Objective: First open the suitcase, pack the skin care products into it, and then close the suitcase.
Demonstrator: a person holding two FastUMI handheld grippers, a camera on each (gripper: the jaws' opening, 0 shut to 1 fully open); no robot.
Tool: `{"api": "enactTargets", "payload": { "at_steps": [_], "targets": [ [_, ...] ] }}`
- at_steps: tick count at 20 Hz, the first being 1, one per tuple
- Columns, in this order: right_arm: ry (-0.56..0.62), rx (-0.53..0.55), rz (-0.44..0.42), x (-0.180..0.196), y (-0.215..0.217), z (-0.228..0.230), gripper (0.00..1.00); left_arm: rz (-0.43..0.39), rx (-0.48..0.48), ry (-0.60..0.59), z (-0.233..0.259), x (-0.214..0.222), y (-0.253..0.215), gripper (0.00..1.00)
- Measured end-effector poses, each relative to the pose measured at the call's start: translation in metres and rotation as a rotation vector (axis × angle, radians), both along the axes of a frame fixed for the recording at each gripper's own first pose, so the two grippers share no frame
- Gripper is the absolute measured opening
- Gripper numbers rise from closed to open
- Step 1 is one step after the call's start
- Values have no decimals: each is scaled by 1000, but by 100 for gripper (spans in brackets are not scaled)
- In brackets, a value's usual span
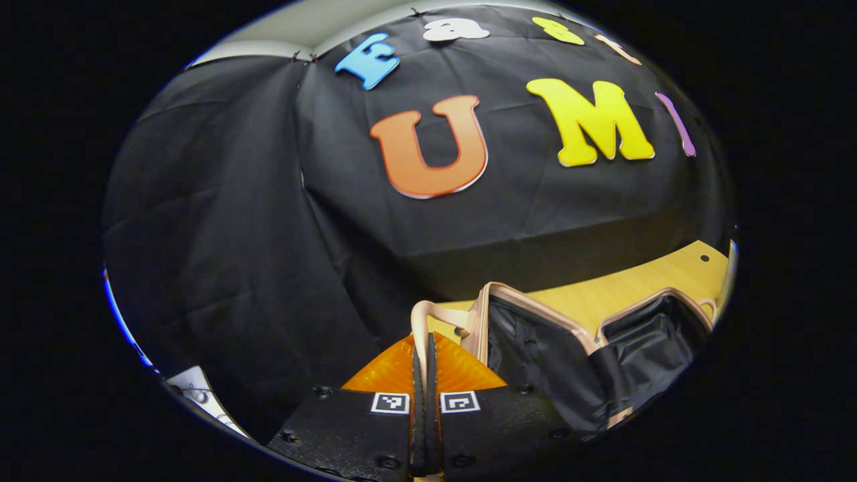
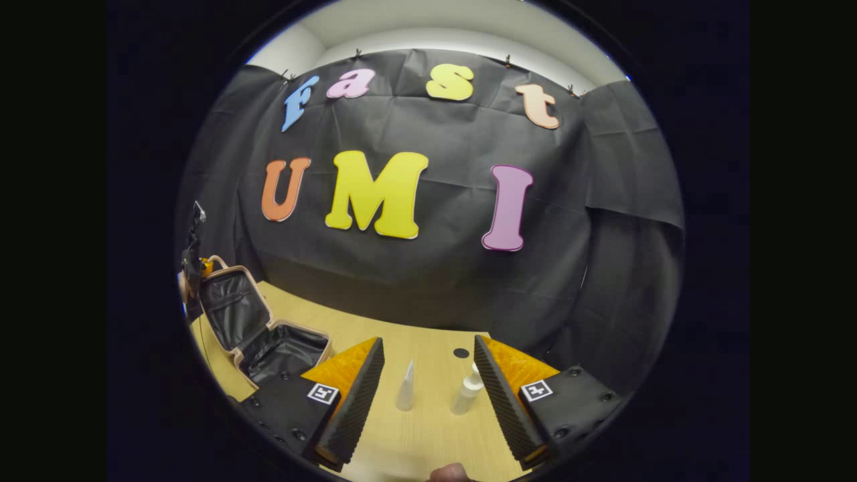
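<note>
already open on the worktop [image 2: 428, 428]: suitcase [image 2: 268, 335], far left. left tool [image 1: 423, 375] clamped on its handle [image 1: 420, 321]; right tool [image 2: 428, 385] apart before tube [image 2: 406, 386] and bottle [image 2: 466, 395]. could topple either if closed off-centre.

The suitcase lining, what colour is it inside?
Black, with a pale pinkish-beige trim around the suitcase edges. It shows best in the right gripper view.

We see the suitcase [image 1: 589, 335] cut off at the left gripper view's lower right edge; the right gripper's finger [image 2: 499, 395] partly hides the bottle [image 2: 466, 395]; its label is unreadable.
</note>
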State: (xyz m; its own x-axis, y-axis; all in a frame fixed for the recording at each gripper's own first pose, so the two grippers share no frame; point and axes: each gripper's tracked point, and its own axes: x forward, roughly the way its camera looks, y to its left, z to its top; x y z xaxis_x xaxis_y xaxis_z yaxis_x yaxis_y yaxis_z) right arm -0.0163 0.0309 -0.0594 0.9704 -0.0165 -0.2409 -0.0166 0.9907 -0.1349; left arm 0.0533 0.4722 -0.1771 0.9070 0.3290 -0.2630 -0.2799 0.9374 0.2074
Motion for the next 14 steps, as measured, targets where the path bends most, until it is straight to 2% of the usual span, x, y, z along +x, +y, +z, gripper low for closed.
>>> {"api": "enactTargets", "payload": {
  "at_steps": [3, 9, 10, 11, 12, 13, 14],
  "targets": [
    [44, -8, 9, 2, 16, -10, 80, 57, -131, 75, -57, 8, 19, 3],
    [93, -24, 46, 3, 40, -23, 80, 72, -427, 189, -142, 5, 22, 3],
    [92, -23, 50, 3, 42, -23, 80, 72, -457, 220, -150, 1, 21, 4],
    [94, -21, 51, 4, 42, -24, 80, 69, -486, 199, -147, 2, 23, 5],
    [95, -14, 51, 6, 43, -26, 80, 80, -498, 209, -148, 1, 27, 1],
    [95, -3, 52, 6, 44, -26, 80, 99, -489, 235, -154, -3, 30, 14],
    [95, 4, 51, 8, 44, -27, 79, 123, -457, 250, -154, -6, 38, 14]
  ]
}}
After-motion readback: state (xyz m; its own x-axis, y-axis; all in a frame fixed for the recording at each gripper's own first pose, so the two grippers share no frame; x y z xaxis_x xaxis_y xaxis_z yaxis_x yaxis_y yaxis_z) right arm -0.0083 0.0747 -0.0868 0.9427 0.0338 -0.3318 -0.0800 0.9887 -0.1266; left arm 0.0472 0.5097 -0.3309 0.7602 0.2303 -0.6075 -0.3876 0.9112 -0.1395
